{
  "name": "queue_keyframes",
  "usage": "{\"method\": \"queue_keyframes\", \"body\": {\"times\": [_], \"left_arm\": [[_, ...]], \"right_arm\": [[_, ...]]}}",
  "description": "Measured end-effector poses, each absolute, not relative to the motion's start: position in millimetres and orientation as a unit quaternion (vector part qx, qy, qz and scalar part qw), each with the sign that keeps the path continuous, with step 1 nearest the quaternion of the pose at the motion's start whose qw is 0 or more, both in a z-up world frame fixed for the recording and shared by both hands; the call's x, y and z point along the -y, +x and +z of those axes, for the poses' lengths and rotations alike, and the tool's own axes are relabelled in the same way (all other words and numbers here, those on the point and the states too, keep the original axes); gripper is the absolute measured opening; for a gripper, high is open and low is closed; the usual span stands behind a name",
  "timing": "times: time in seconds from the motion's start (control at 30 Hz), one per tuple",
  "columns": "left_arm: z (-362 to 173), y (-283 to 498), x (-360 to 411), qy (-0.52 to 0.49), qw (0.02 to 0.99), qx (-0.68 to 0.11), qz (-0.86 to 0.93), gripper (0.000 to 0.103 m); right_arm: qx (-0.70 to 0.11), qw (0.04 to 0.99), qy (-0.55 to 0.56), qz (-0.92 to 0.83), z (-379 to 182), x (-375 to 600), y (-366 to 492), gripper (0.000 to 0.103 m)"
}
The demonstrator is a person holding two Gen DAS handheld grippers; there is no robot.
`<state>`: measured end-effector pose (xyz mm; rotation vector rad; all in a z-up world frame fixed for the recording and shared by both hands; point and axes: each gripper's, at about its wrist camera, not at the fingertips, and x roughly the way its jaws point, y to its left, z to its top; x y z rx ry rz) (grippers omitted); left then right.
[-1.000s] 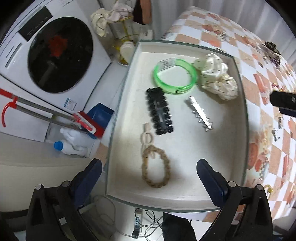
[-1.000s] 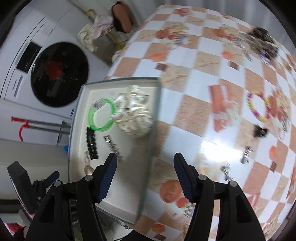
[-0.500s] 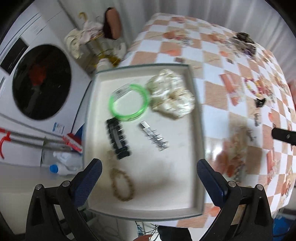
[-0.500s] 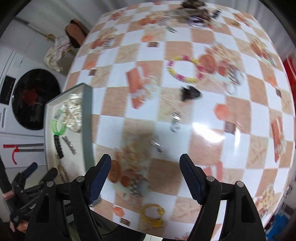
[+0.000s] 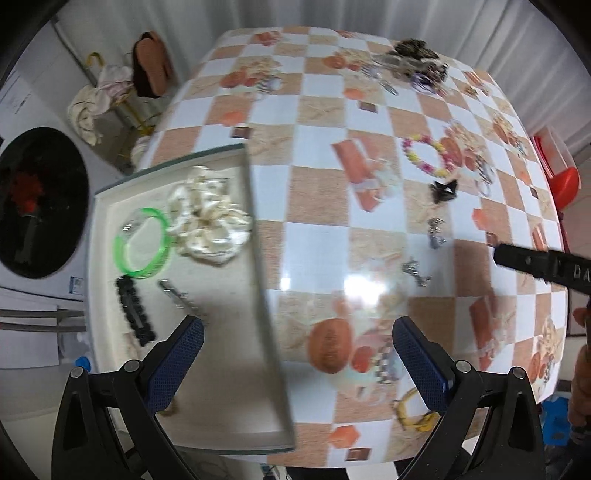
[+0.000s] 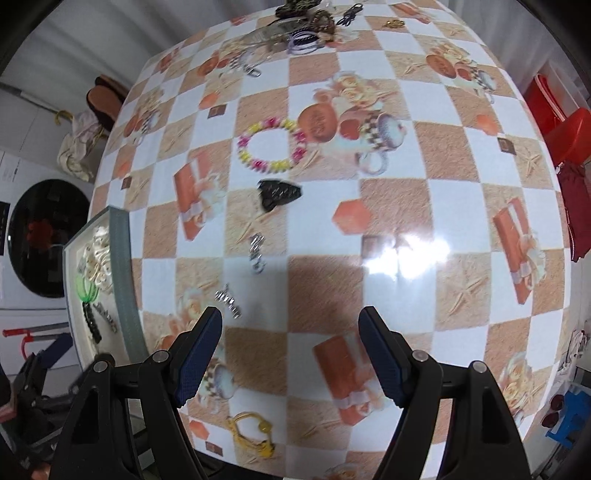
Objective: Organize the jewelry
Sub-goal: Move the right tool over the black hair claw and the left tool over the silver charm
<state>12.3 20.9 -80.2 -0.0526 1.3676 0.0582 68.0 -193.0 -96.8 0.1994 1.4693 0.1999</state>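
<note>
The left gripper point(image 5: 297, 354) hangs with its jaws spread wide and nothing between them, straddling the right-hand rim of the tray point(image 5: 258, 236), which sits at the table's left edge. The right gripper point(image 6: 290, 349) is likewise gaping and empty-handed, poised over the checkered tablecloth point(image 6: 399, 199) near the table's near edge.

Inside the tray lie a green bangle point(image 5: 142, 243) touching a cream scrunchie point(image 5: 207, 221) toward the far end, with a black beaded hair clip point(image 5: 135, 312) and a silver hair clip point(image 5: 177, 295) nearer the left gripper – both somewhat smeared by motion blur.

Out on the cloth, closest to the right gripper's left finger, lies a small silver clip point(image 6: 229, 299), and just beyond it a second silver piece point(image 6: 257, 253) (too blurred to name more closely). Farther toward the middle of the table sits a black claw clip point(image 6: 279, 194), and beyond that a pink-and-yellow beaded bracelet point(image 6: 273, 147). At the near edge, below the right gripper's fingers, rests a yellow bracelet point(image 6: 251, 430). A heap of dark and purple jewelry point(image 6: 303, 26) is piled at the far edge.

Beyond the table's left edge stands a washing machine point(image 5: 37, 199), and off the right edge a red plastic stool point(image 6: 561, 125).
</note>
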Motion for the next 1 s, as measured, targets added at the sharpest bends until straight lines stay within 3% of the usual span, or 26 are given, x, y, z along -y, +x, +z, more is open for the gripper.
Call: {"method": "queue_keyframes", "body": {"times": [0.7,0.77,0.9,1.0], "left_arm": [[-132,37,26,-0.052,0.759,-0.649,0.01,0.103],[-136,39,29,-0.058,0.758,-0.649,0.012,0.095],[-143,42,37,-0.06,0.758,-0.65,0.009,0.095],[-148,46,44,-0.059,0.756,-0.652,0.005,0.083]], "right_arm": [[-0.662,0.734,0.076,0.128,-128,179,136,0.079],[-0.661,0.735,0.072,0.133,-131,175,141,0.079],[-0.66,0.735,0.064,0.144,-137,169,147,0.075],[-0.661,0.733,0.059,0.15,-143,165,150,0.069]]}}
